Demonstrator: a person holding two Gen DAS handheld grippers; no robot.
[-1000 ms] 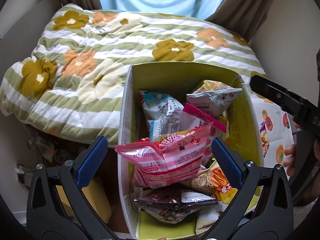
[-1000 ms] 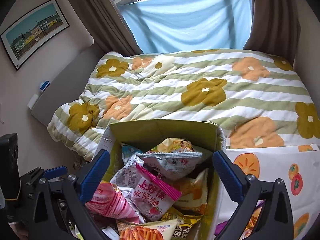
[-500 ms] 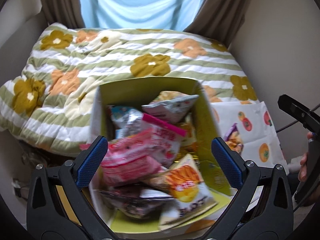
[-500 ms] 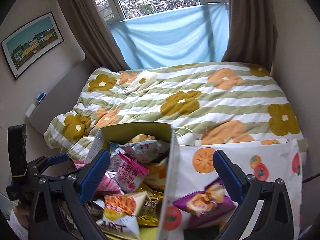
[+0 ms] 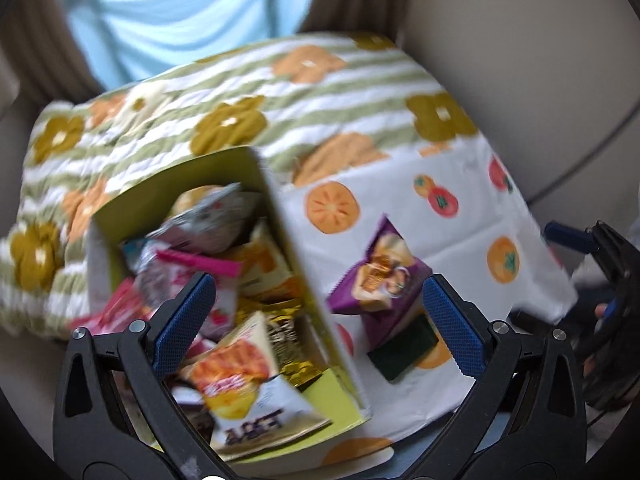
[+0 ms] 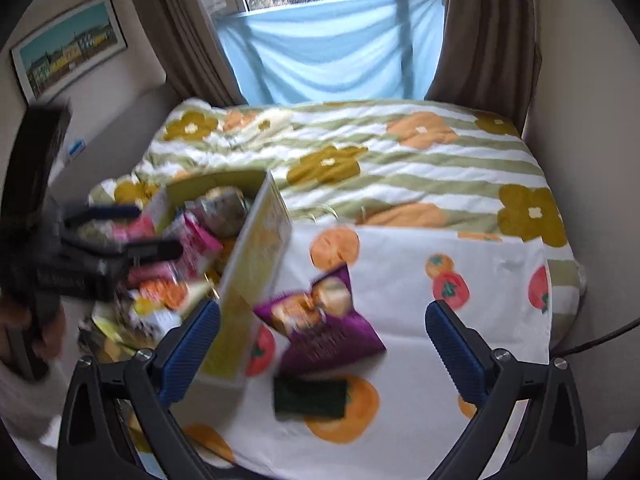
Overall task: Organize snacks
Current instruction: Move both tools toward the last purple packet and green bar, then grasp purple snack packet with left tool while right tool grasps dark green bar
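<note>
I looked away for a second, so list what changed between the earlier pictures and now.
Both grippers swung to the right, away from the snack box toward the fruit-print cloth. The left gripper now straddles the box wall, and the right gripper frames the purple snack bag and a dark green packet. Neither took hold of anything; both are open as before. The box, its snacks and the purple bag stayed put.

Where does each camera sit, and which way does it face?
Left wrist: on the left gripper, facing the snack box; the right gripper shows at the right edge.
Right wrist: on the right gripper, facing the purple bag; the left gripper shows at left.
Shared: box, purple bag, fruit cloth, bed.
</note>
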